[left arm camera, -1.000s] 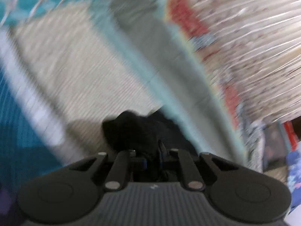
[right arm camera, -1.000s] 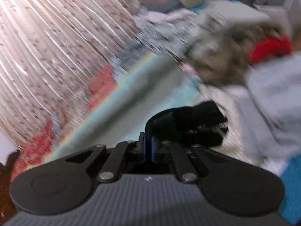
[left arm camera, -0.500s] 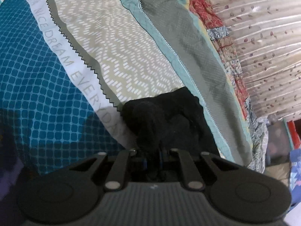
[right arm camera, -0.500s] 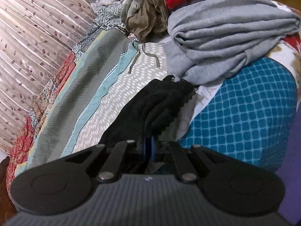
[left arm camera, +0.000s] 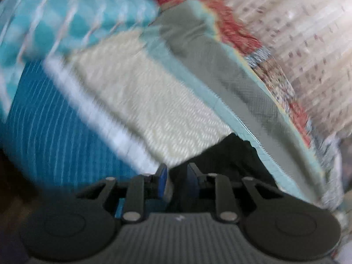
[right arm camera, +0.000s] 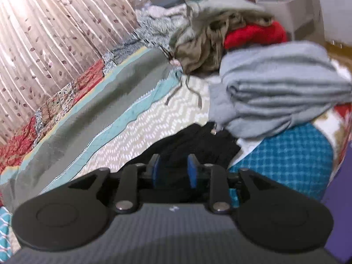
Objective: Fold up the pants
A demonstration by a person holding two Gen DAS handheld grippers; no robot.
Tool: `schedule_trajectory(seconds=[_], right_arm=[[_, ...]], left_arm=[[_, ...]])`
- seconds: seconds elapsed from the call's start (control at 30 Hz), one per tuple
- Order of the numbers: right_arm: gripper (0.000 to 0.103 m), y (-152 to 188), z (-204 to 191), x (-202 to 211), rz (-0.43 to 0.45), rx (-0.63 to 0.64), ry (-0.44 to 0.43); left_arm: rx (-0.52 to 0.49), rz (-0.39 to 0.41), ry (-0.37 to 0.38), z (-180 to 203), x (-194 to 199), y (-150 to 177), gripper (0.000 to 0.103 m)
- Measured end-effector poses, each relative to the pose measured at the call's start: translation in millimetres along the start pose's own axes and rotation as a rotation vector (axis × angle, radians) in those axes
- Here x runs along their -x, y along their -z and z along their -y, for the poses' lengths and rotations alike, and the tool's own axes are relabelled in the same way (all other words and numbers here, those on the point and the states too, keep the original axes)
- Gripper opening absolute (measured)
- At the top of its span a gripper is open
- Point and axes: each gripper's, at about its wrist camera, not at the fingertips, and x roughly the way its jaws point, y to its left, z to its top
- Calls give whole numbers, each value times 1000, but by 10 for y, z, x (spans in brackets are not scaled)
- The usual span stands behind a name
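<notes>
Grey sweatshirt (right arm camera: 275,88) touching black pants (right arm camera: 198,140)

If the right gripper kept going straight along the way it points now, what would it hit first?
Most likely the black pants, bunched on the bedspread just ahead of the right gripper, whose jaws are opening. The grey sweatshirt lies beyond; depth is unclear.

Both wrist views look steeply down, close over one bedspread (left arm camera: 167,114), sharing black pants (right arm camera: 198,140).
</notes>
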Motion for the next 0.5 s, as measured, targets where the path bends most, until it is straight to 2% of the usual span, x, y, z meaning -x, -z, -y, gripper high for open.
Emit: schedule_trajectory(seconds=[0.1,0.2,0.27,0.37,0.5], right_arm=[[33,48,129,-187,-27,-99,17],[33,102,239,-251,-76,-202,-22],[33,158,297,-259,-127,-296,-106],[33,271,346,-257,-183,-404,-158],[43,321,358,-328,-216,-452,-119]], left_arm=[[-185,22,-7,538,-343,-233,45],[-313,0,25,1018,-870,-400,48],[-342,-20,40,1264,-1246,-470,51],[-347,-47,59,1486,-1757,-520,56],[-332,-110,80,1660,-2253,-506,62]])
